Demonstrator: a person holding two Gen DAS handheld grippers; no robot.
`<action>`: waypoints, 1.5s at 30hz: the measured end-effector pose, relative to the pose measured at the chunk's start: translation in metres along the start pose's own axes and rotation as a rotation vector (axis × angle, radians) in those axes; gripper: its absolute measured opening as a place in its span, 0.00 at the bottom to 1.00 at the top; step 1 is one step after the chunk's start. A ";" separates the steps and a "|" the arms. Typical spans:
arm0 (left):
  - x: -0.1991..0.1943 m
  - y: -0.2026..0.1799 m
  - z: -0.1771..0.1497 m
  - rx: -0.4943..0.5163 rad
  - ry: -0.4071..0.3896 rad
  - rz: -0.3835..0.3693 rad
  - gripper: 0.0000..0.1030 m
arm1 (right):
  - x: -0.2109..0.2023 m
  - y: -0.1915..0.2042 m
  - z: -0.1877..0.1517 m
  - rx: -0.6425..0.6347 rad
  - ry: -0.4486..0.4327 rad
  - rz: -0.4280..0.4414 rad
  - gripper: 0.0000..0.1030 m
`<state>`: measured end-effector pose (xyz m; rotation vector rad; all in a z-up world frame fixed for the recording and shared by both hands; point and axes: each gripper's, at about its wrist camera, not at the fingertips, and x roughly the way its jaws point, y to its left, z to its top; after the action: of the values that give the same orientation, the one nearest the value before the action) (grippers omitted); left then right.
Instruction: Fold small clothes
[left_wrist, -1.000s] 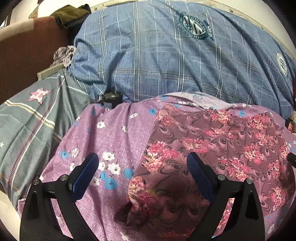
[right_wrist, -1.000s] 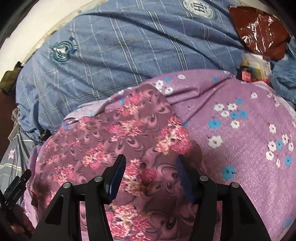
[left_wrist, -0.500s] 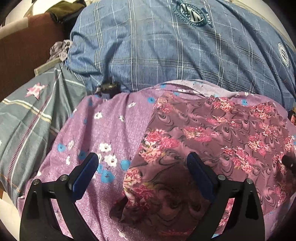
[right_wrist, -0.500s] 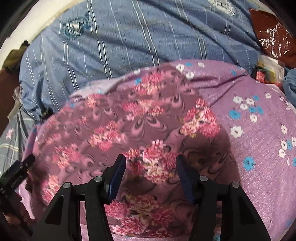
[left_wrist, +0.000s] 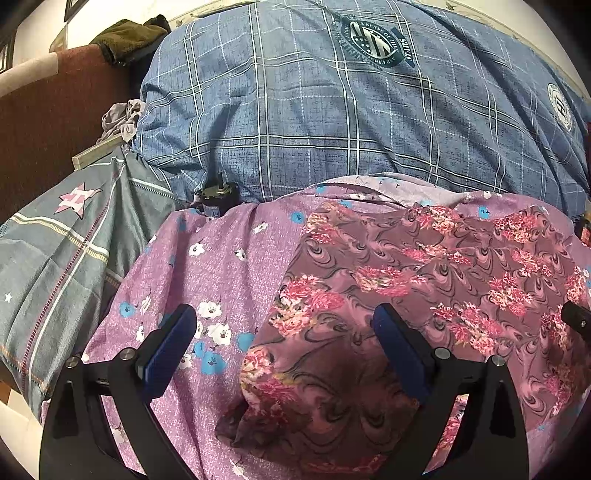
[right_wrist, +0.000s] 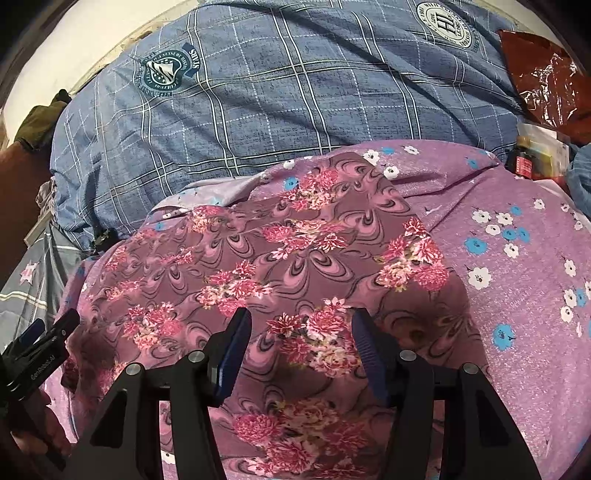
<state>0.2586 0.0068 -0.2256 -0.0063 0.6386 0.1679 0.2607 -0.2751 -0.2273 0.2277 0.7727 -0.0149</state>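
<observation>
The floral garment (left_wrist: 424, 288), a mauve cloth with pink flower clusters and dark swirls, lies spread out on the purple flowered sheet (left_wrist: 221, 266) in front of you, its left edge running down toward a bunched lower-left corner. Your left claw (left_wrist: 284, 354) hangs over that corner with its blue pads spread wide, one pad over the sheet and the other over the garment, pinching nothing. In the right wrist view the same garment (right_wrist: 295, 258) fills the middle of the frame, and your right claw (right_wrist: 301, 350) is spread above its lower right part, both fingers over the fabric and gripping nothing; whether the pads touch the cloth cannot be told. The tip of your left claw (right_wrist: 40, 350) shows at the left edge of that view, beside the garment's left side. Behind the garment, a blue plaid duvet (left_wrist: 351, 129) with round crests rises like a mound. A small dark object (left_wrist: 216, 194) sits where the duvet meets the sheet. To the left lies a grey striped cloth with a pink star (left_wrist: 70, 229), and beyond it a brown piece of furniture (left_wrist: 55, 110) carrying an olive cloth (left_wrist: 136, 37). At the far right of the right wrist view sit a red plastic bag (right_wrist: 543, 77) and some small packages (right_wrist: 535, 158).
</observation>
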 end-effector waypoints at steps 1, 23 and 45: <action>0.000 0.000 0.000 0.000 0.001 -0.001 0.95 | 0.000 0.001 0.000 0.000 -0.002 0.003 0.56; -0.002 -0.007 0.000 0.012 -0.004 -0.011 0.95 | 0.000 0.004 -0.002 -0.012 0.006 0.013 0.57; -0.003 -0.016 -0.002 0.030 -0.001 -0.016 0.95 | 0.002 0.008 -0.004 -0.025 0.016 0.014 0.57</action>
<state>0.2578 -0.0091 -0.2263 0.0174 0.6401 0.1424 0.2603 -0.2668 -0.2298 0.2096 0.7871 0.0104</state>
